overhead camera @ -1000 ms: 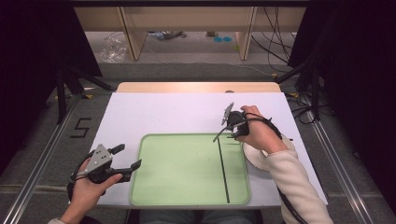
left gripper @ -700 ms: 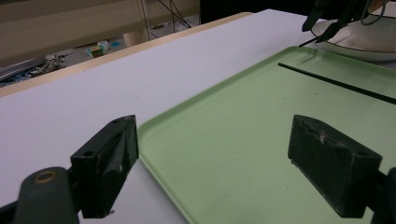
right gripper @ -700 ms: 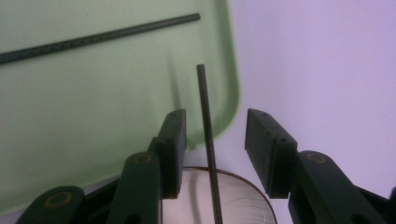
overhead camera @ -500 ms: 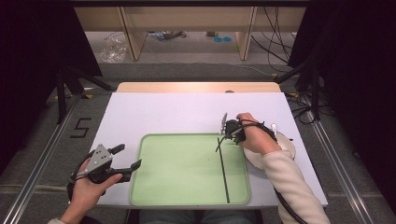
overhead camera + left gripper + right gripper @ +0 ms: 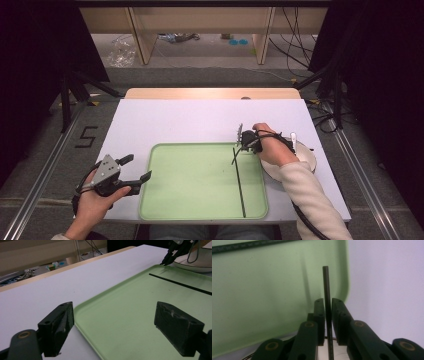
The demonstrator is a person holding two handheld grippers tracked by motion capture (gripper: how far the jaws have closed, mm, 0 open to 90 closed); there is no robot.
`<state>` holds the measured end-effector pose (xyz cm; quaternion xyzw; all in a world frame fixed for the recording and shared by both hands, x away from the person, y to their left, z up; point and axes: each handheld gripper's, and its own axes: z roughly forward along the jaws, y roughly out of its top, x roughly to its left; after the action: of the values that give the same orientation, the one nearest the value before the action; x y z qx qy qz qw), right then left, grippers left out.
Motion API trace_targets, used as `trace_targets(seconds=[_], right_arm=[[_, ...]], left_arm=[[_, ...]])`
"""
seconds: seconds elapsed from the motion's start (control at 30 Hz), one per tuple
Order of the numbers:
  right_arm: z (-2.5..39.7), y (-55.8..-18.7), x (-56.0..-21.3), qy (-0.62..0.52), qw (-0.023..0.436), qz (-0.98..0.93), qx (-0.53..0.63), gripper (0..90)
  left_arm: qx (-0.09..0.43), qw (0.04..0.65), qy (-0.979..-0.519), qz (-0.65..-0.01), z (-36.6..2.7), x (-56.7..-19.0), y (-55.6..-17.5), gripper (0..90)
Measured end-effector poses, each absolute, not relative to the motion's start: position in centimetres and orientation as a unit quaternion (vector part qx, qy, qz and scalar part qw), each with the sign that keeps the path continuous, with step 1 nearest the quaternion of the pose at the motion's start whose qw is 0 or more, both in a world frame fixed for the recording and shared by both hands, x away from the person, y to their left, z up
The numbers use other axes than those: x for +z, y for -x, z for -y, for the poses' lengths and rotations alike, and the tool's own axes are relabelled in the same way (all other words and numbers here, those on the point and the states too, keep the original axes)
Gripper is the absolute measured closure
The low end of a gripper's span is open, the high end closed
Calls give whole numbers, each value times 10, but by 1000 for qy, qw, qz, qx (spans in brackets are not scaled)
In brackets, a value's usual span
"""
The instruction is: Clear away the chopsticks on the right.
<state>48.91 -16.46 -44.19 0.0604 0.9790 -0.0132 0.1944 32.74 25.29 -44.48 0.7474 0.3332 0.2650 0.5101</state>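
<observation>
Right tool (image 5: pixel 326 315) pinches a black stick (image 5: pixel 326 290) over the green tray (image 5: pixel 200 212), where another stick (image 5: pixel 240 185) lies; left tool (image 5: pixel 120 325) gapes wide.

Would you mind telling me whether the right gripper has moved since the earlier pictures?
Yes. The right gripper has come down toward the green tray, its chopstick tip now lower over the tray's far edge.

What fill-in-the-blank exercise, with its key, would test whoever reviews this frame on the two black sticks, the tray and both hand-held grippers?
1. The right hand-held gripper is shut on a thin black ____.
2. A second thin black stick lies flat on the pale ____ plastic tray.
3. The left hand-held gripper has its jaws ____.
4. The round white plate sits to the tray's ____.

Missing: stick; green; open; right
</observation>
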Motion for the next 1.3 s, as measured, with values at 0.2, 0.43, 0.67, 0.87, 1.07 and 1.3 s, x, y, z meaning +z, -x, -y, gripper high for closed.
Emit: trace_targets(seconds=[0.2, 0.43, 0.67, 0.87, 1.07, 1.3], right_arm=[[165, -489, -440, -51, 213, -976, -15, 876], [163, -486, -431, -36, 240, -970, -2, 878], [159, -482, -419, -51, 262, -963, 20, 878], [157, -480, -406, -48, 285, -956, 47, 878], [155, -475, -393, -65, 299, -948, 82, 878], [154, -470, -378, -80, 324, -934, 125, 878]], left_arm=[[265, 510, -747, -333, -253, -445, -328, 161], [265, 511, -747, -333, -253, -445, -327, 161], [265, 511, -747, -334, -253, -445, -327, 161], [265, 511, -747, -333, -253, -445, -327, 161], [266, 511, -747, -333, -253, -445, -327, 160], [266, 510, -747, -333, -253, -445, -328, 161]])
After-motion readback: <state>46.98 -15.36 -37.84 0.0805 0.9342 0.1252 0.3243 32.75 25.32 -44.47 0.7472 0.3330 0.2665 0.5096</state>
